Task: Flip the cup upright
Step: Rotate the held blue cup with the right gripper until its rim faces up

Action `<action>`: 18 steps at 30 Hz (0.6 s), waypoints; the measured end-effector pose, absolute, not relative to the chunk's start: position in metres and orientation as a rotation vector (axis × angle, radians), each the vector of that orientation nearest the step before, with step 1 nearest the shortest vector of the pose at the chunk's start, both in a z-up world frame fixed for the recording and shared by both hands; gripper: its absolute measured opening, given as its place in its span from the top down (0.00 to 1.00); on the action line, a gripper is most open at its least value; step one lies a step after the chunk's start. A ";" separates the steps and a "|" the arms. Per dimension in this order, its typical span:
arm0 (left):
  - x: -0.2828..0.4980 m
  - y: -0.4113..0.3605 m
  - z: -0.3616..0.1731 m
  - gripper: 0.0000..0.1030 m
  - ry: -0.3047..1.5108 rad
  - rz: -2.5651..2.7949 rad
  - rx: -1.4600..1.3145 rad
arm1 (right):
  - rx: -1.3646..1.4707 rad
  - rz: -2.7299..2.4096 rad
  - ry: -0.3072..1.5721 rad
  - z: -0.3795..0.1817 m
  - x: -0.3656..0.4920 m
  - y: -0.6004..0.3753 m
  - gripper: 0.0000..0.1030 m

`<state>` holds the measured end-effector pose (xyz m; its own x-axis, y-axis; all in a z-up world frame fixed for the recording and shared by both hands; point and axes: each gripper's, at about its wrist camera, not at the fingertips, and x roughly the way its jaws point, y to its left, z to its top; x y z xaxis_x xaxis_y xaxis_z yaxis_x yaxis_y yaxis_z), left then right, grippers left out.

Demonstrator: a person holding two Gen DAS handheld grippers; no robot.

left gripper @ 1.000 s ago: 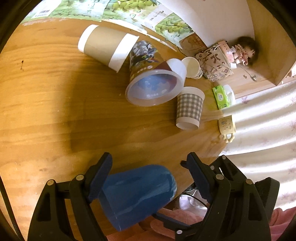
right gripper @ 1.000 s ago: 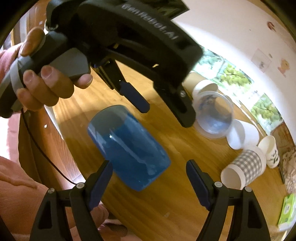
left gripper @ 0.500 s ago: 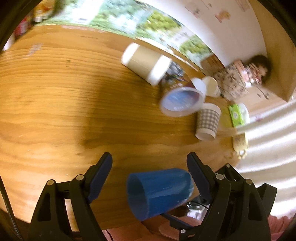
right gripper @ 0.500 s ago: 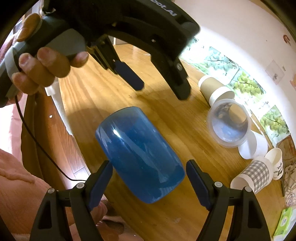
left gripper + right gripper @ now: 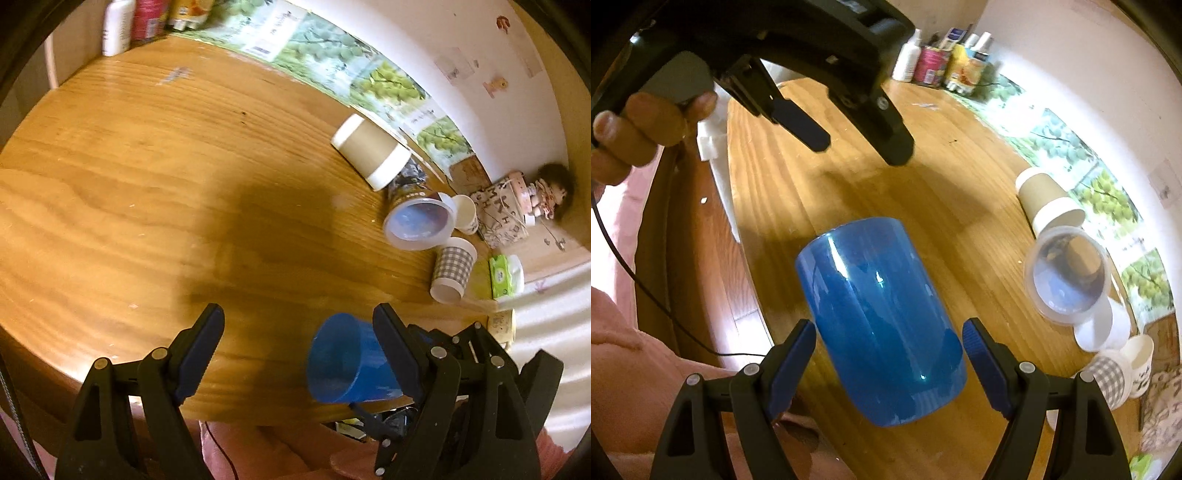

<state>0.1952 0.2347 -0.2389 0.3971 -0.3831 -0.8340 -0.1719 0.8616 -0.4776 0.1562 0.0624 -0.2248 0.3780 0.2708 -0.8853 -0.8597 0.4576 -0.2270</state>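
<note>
A blue plastic cup lies on its side near the front edge of the wooden table. My right gripper is open, its fingers on either side of the cup's body without clearly touching it. In the left wrist view the cup shows its open mouth, just beside the right finger of my left gripper. My left gripper is open and empty, raised above the table; it also shows in the right wrist view, beyond the cup.
Several other cups lie tipped at the table's right: a brown paper cup, a clear printed cup, a checked cup. Bottles and cans stand at the far corner. The table edge runs close beside the blue cup.
My left gripper has lifted and pulled back to the left, away from the blue cup. The cup now lies between my right gripper's fingers, which have closed in around it.
</note>
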 end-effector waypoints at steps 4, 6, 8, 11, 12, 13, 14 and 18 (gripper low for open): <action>0.185 0.240 -0.237 0.17 1.158 -0.115 -0.529 | -0.828 0.844 0.906 -0.229 0.158 0.066 0.20; 0.181 0.242 -0.238 0.17 1.157 -0.122 -0.536 | -0.843 0.843 0.914 -0.231 0.160 0.065 0.20; 0.177 0.244 -0.241 0.17 1.167 -0.123 -0.551 | -0.853 0.842 0.920 -0.232 0.161 0.064 0.20; 0.173 0.247 -0.242 0.17 1.166 -0.133 -0.576 | -0.866 0.846 0.931 -0.235 0.163 0.063 0.20; 0.172 0.248 -0.241 0.17 1.163 -0.135 -0.578 | -0.866 0.845 0.937 -0.236 0.164 0.063 0.20; 0.170 0.248 -0.241 0.17 1.159 -0.135 -0.577 | -0.866 0.845 0.944 -0.236 0.165 0.063 0.20; 0.170 0.248 -0.240 0.17 1.156 -0.137 -0.575 | -0.864 0.846 0.949 -0.237 0.166 0.064 0.20; 0.169 0.246 -0.240 0.17 1.156 -0.136 -0.566 | -0.854 0.844 0.963 -0.238 0.168 0.063 0.22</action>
